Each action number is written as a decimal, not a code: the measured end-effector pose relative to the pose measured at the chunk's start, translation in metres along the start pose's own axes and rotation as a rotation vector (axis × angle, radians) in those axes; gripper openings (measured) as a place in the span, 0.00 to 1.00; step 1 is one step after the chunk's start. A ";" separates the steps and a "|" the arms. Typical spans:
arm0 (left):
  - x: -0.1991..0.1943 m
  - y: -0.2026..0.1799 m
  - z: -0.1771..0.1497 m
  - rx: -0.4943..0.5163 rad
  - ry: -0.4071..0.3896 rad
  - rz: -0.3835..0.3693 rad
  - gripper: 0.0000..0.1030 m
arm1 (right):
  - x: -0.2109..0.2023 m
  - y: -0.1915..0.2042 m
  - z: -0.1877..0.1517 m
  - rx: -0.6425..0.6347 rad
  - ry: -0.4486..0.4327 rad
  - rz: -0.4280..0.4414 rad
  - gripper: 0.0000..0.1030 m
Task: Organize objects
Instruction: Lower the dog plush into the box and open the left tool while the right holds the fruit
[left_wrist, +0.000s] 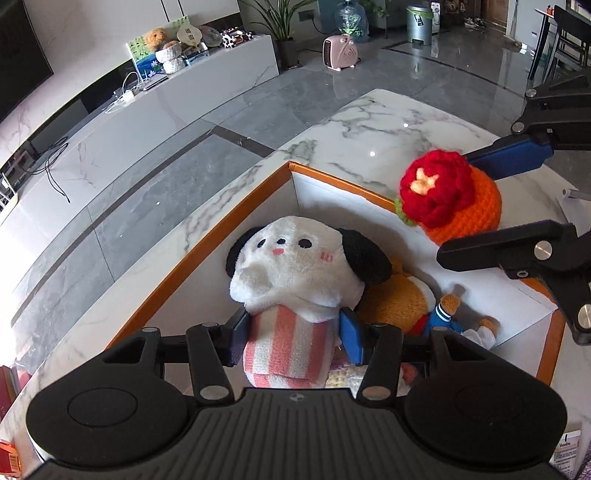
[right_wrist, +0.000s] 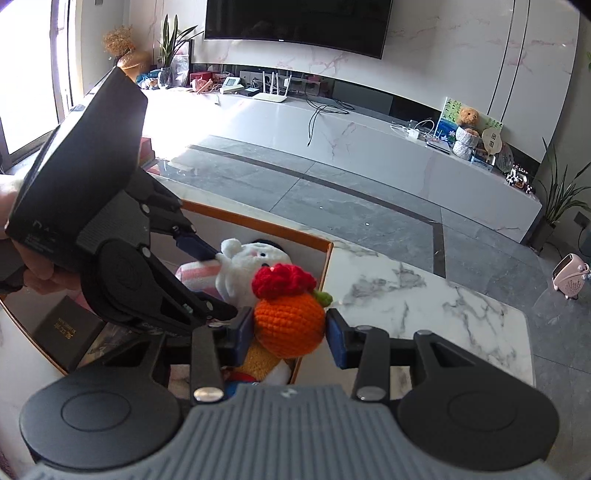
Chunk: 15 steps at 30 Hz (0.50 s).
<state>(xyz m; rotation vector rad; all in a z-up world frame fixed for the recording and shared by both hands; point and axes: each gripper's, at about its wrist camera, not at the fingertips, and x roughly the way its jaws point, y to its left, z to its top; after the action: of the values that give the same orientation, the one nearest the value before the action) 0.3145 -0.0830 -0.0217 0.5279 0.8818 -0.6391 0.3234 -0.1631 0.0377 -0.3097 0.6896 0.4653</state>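
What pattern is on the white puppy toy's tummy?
Pink and white stripes on the puppy toy, seen best in the left wrist view.

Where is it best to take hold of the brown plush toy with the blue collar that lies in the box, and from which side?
Probably grip the brown plush toy across its bare right-hand end, near the blue collar, coming from above. It lies flat on the floor of the orange-rimmed box, and the white dog plush covers its other end.

A white plush dog with black ears wears pink-and-white stripes, the crocheted ball is orange under a red flower, the box is orange-rimmed, and the surface is grey-veined white marble.
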 end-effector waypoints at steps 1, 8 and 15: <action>0.001 0.001 -0.001 -0.007 -0.003 -0.004 0.59 | 0.001 0.000 -0.001 0.000 0.002 0.000 0.43; 0.011 0.026 -0.002 -0.130 0.035 -0.066 0.65 | 0.000 0.003 -0.002 0.001 0.006 0.005 0.43; -0.016 0.035 -0.007 -0.166 -0.070 -0.036 0.66 | 0.000 0.005 -0.005 -0.015 0.011 -0.006 0.43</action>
<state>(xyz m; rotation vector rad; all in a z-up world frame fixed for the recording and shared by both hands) 0.3282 -0.0493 -0.0062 0.3391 0.8712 -0.6073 0.3179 -0.1612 0.0334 -0.3283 0.6962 0.4632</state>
